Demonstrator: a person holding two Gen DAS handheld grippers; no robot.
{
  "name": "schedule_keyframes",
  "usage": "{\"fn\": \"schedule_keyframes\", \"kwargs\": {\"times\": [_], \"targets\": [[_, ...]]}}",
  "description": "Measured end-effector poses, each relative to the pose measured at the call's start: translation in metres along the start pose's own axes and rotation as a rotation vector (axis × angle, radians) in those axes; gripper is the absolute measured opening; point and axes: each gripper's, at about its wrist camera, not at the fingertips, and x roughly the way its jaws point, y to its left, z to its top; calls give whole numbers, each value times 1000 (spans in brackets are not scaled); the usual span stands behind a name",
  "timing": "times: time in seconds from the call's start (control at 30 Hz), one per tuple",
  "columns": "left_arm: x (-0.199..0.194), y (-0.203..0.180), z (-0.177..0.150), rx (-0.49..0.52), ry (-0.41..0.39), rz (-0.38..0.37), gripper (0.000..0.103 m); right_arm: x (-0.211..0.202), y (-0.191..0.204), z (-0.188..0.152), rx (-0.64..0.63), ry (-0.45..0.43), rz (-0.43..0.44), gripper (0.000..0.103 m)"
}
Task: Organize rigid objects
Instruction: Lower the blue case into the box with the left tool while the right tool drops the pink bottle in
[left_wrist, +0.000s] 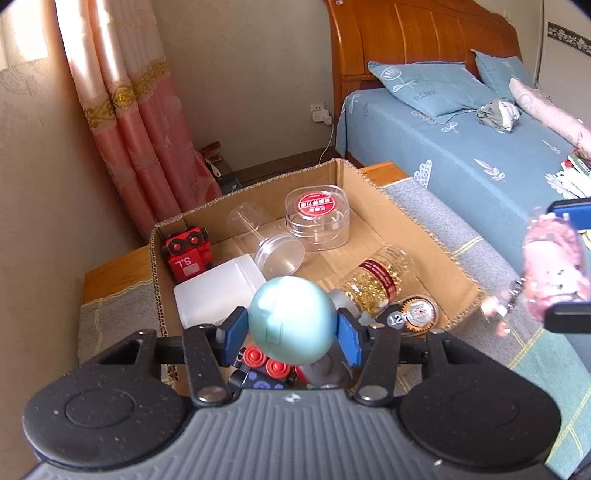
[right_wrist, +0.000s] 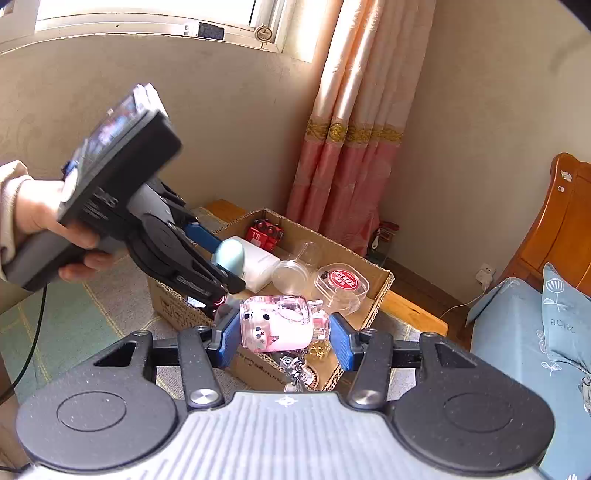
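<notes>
One cardboard box (left_wrist: 369, 192), one red toy robot (left_wrist: 184, 254), two clear tubs, one gold-bead jar (left_wrist: 376, 280), left tongs (left_wrist: 291, 332) clamping one pale-blue egg (left_wrist: 291, 317), right tongs (right_wrist: 284, 332) clamping one pink case (right_wrist: 277, 323).

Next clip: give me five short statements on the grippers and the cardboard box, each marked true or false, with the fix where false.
1. The left hand-held gripper grips a pale blue egg. True.
2. The right hand-held gripper is empty. False: it is shut on a pink clear case.
3. The red toy robot lies in the cardboard box. True.
4. The container with the red label sits on the bed. False: it sits in the box.
5. The jar of gold bits stands upright. False: it lies on its side in the box.
</notes>
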Motion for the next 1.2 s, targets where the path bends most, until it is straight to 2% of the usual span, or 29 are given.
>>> {"fn": "schedule_keyframes", "kwargs": {"times": [0.1,0.17,0.27,0.43,0.73,0.97,1.2], "targets": [[7,2,-3,-31,1,9,55,3,-1,3,-2,2,-4,56],[3,7,-3,-49,-24,14,73,4,-2,6,1,2,-6,56],[-13,12,-6,-63,-81,35,94,8,-4,10,3,5,-10,56],[-46,14,-21,-82,-158,54,101,16,-12,20,19,8,-14,56],[-79,2,-62,-140,-252,123,102,55,-29,48,89,36,-22,56],[-86,3,-92,-231,-249,114,102,102,-42,59,185,97,-39,56],[-91,8,-101,-240,-249,157,102,128,-42,53,234,171,-47,58]]}}
